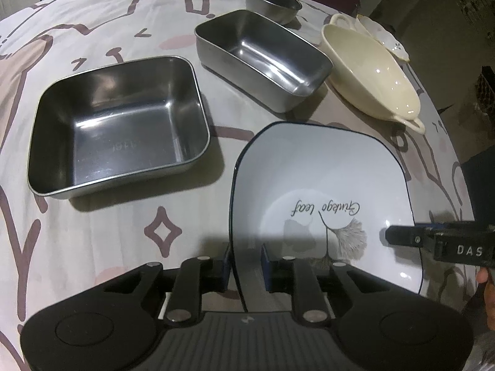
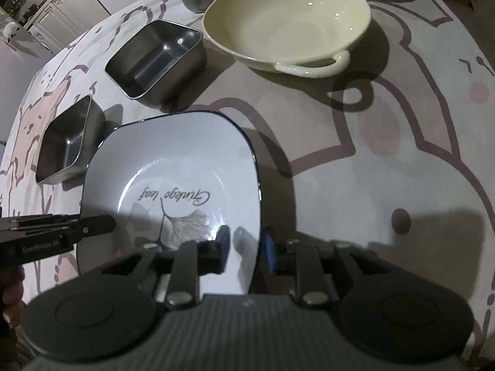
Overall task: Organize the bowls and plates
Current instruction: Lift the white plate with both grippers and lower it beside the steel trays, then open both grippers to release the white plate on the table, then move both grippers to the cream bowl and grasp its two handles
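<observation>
Plate [image 1: 321,185] rim is straddled at lower frame by both hand-held grippers: left [image 1: 246,262] narrow, right [image 2: 246,244] slightly parted, pads apparently clear.

White square plate [image 1: 321,179] with dark rim and leaf print, flat on tablecloth, near steel trays, cream bowl [image 1: 368,71]
</observation>
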Demonstrator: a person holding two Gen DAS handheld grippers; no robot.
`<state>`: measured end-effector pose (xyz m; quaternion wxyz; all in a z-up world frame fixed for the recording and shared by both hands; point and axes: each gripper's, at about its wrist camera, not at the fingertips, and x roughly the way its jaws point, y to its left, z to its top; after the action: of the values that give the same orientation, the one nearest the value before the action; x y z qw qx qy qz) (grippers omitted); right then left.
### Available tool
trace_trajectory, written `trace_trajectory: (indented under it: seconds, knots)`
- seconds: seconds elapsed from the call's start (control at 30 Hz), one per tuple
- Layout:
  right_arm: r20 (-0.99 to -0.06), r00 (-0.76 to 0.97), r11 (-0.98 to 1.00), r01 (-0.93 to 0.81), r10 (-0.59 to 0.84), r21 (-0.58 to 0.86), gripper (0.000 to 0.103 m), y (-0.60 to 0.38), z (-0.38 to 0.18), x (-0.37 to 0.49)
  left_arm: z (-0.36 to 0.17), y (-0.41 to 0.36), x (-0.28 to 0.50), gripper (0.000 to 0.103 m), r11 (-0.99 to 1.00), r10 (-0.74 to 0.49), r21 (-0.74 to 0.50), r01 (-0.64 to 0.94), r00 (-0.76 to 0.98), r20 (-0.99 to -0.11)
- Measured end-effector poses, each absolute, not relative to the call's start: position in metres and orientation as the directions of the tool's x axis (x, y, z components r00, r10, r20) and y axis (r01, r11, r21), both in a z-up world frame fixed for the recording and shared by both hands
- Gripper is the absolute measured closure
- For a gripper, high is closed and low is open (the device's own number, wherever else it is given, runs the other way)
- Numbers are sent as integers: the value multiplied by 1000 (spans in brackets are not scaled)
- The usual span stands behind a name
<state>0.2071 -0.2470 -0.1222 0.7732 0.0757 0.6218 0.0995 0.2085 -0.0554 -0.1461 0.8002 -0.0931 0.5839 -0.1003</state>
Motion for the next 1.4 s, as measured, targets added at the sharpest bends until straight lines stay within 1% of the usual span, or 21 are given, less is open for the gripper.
trace_trajectory:
  seconds: [0.07,0.1,0.3,0.37,0.4,0.47,0.53,0.6,0.67,0.7,0.77,0.87,1.0,1.1,1.2,1.4]
  knots:
    - [-946,220,972,-66,236,227,52,-245,-120,205,-146,-56,207,73,965,-262,-256,61,298,-918]
    - [-946,228,973,-72,230,219,49,-245,-118,205,-146,-57,206,72,966,-259,-251,66,299,-918]
    - [-937,249,970,-82,244,231,40,-247,-110,200,-142,-58,203,54,967,-254,-243,75,312,-916]
    - [-936,254,969,-90,244,229,37,-247,-108,198,-140,-59,201,43,968,-251,-238,79,317,-915]
    - [-935,256,969,-93,246,229,35,-247,-107,197,-140,-59,201,40,969,-247,-233,81,319,-915]
    - [-933,259,968,-97,250,232,34,-248,-106,196,-139,-60,199,28,972,-236,-221,84,326,-916]
    - [-934,262,969,-99,244,225,33,-247,-105,195,-138,-61,198,24,974,-228,-210,90,332,-915]
    - [-933,263,969,-99,245,227,29,-248,-105,194,-137,-61,198,18,975,-224,-204,93,334,-916]
    - [-933,264,969,-98,247,228,24,-247,-105,193,-135,-61,196,7,978,-208,-189,89,334,-919]
    - [-932,267,968,-99,247,229,19,-248,-104,192,-134,-62,195,6,980,-196,-176,88,336,-921]
    - [-930,275,969,-104,245,224,15,-248,-102,191,-130,-63,193,4,982,-185,-161,96,343,-921]
    - [-922,301,969,-108,244,221,0,-249,-97,187,-123,-63,189,1,986,-165,-139,97,360,-918]
    - [-899,362,969,-100,246,225,0,-254,-84,180,-105,-61,183,0,985,-165,-129,112,423,-891]
    - [-855,446,963,-76,264,257,0,-264,-68,177,-89,-58,181,0,985,-166,-125,118,479,-862]
    - [-805,522,947,-14,281,321,0,-282,-55,179,-73,-57,184,0,983,-181,-136,123,532,-827]
    - [-733,633,884,160,249,439,0,-314,-50,202,-46,-67,201,0,974,-217,-131,183,612,-760]
